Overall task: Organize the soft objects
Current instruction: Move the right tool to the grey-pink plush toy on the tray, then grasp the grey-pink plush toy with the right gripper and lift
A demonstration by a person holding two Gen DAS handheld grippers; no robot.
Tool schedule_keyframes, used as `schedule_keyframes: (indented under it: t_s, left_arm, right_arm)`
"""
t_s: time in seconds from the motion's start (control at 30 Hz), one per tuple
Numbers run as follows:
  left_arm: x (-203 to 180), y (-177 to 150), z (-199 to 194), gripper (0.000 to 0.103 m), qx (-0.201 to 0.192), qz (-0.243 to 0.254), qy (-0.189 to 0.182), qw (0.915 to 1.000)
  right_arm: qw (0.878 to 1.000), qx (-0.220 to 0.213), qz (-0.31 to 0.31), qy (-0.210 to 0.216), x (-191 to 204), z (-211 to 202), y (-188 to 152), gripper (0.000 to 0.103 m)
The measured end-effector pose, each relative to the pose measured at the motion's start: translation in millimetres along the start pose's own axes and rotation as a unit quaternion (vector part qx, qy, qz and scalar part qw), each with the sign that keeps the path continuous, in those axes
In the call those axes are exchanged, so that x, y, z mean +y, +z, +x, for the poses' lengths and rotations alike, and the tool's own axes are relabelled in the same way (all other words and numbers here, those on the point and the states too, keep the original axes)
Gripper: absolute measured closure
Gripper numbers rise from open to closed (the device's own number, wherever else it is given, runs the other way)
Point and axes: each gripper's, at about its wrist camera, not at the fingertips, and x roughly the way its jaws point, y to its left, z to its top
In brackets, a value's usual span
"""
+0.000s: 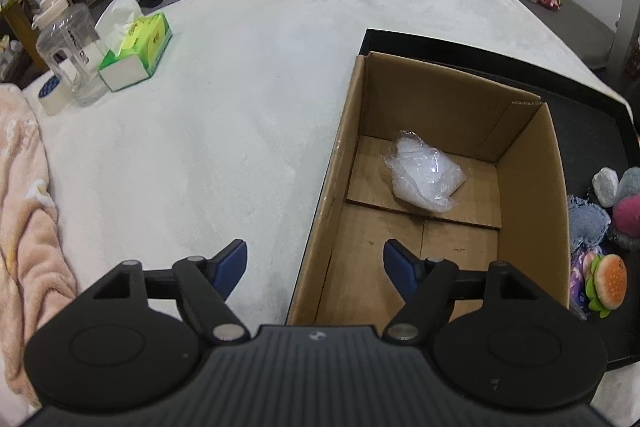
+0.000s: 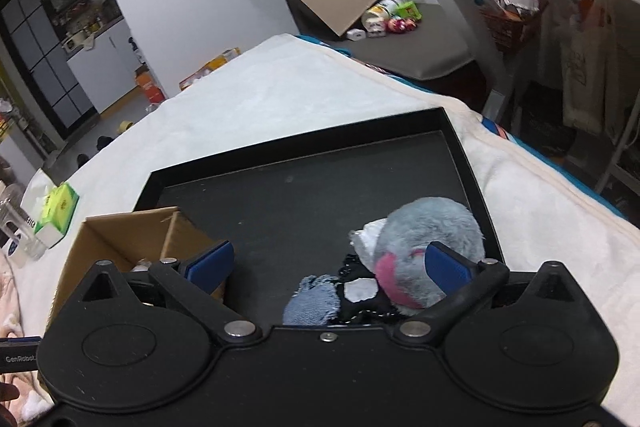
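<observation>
White fleecy cloth (image 1: 224,115) covers the work surface, with a cluttered room beyond it. On the cloth sits a black tray (image 2: 304,187), and at the tray's left end stands an open cardboard box (image 1: 528,187) holding one crumpled clear plastic bag (image 1: 424,175) on its floor. At the far left of the cloth we see a green tissue pack (image 1: 140,51), a clear jug (image 1: 70,51) and a roll of tape (image 1: 52,95); a pink blanket (image 1: 24,211) lies along the near left edge.

We judge that the sorting is in its early part: only the bag is in the box, while the soft toys are heaped at the near right of the tray. That heap includes a grey plush with a pink patch (image 2: 432,231), a scrap of blue denim fabric (image 2: 314,301), and a burger-shaped plush (image 1: 608,279) seen from the left camera.

Our left gripper (image 1: 314,263) hovers over the box's near left wall, fingers wide apart and empty. Our right gripper (image 2: 328,263) hangs above the tray, also spread wide and holding nothing; the grey plush lies just beyond its right finger (image 2: 448,267), with the denim scrap near, between the fingers.

The next move, as we read it, calls for lowering the right gripper onto the grey plush, closing gently, then carrying it left into the box.
</observation>
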Motion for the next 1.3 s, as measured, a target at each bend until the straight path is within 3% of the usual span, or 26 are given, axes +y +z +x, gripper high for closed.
schedule_keyframes:
  t_s: [0.43, 0.83, 0.9, 0.97, 1.13, 1.3]
  left_arm:
    - [-13, 16, -6, 0.029, -0.009, 0.007, 0.026, 0.9996]
    - [-31, 15, -11, 0.029, -0.01, 0.034, 0.03, 0.9989]
    - [-32, 15, -13, 0.029, -0.013, 0.038, 0.033, 0.9986]
    - [-30, 16, -15, 0.029, -0.014, 0.035, 0.031, 0.9988]
    - [-29, 14, -17, 0.029, -0.013, 0.03, 0.024, 0.9992]
    - [-25, 13, -19, 0.029, -0.018, 0.027, 0.017, 0.9993]
  right_arm:
    - [0.999, -0.007, 0.023, -0.038, -29, 14, -1, 0.0]
    - [0.997, 0.016, 0.042, -0.063, -56, 43, -6, 0.0]
    - [0.997, 0.016, 0.045, -0.067, -59, 46, -7, 0.006]
    - [0.997, 0.019, 0.037, -0.064, -59, 48, -8, 0.031]
    - [0.998, 0.015, 0.02, -0.05, -54, 43, -10, 0.043]
    - [0.998, 0.008, 0.02, -0.055, -53, 33, -9, 0.045]
